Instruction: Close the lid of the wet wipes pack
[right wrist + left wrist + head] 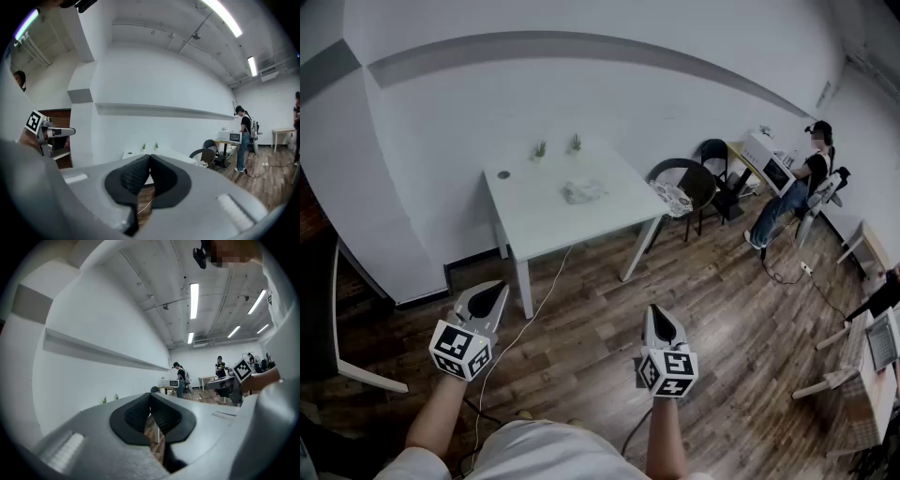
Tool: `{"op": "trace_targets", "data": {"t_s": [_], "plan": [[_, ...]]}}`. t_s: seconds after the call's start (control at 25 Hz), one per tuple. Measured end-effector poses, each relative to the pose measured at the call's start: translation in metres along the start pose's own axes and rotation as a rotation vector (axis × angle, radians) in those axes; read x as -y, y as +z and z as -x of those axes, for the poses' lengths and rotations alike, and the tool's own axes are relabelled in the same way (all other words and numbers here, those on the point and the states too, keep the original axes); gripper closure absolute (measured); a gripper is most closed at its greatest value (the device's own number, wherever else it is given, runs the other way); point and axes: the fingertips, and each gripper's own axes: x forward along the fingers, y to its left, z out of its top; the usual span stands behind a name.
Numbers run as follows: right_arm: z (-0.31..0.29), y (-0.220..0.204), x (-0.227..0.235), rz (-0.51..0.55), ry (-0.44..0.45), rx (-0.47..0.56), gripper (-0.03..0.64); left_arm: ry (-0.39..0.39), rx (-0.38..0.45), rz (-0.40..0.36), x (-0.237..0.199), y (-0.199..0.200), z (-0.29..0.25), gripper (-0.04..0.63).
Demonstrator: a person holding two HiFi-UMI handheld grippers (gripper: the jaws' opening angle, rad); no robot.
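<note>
Across the room, on the white table (534, 214), the wipes pack (583, 191) lies near the middle, too small to tell how its lid stands. Two little plants (575, 142) sit at the far edge, and a dark disc (503, 174) lies by the left corner. Both grippers hang low over the wood floor (722, 309), well short of the table. Left gripper (490, 292): jaws pressed together, nothing between them. Right gripper (662, 319): the same, pads touching, empty. A dark chair (684, 186) stands just right of the table.
</note>
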Motion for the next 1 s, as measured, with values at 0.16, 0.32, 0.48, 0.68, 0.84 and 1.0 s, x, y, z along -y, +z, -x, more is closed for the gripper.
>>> {"op": "trace_targets", "data": {"t_s": [0.16,0.32,0.48,0.68,0.84,1.0], "plan": [[-0.003,0.009,-0.001,0.003,0.005,0.013,0.614,0.037,0.006,-0.051,-0.005,0.006,0.001,0.589],[-0.003,0.005,-0.002,-0.006,0.000,0.013,0.614,0.106,0.012,-0.164,-0.016,0.019,0.008,0.589],[-0.005,-0.001,-0.001,-0.022,-0.003,0.005,0.614,0.153,0.035,-0.102,-0.027,0.021,0.012,0.589],[-0.005,-0.006,-0.002,-0.037,-0.010,0.001,0.614,0.196,0.029,-0.084,-0.036,0.018,0.017,0.589],[-0.008,-0.005,-0.003,-0.032,-0.008,0.005,0.614,0.206,0.024,-0.068,-0.040,0.016,0.015,0.589],[-0.007,-0.005,-0.003,-0.038,-0.009,0.011,0.614,0.203,0.024,-0.064,-0.038,0.016,0.014,0.589]]}}
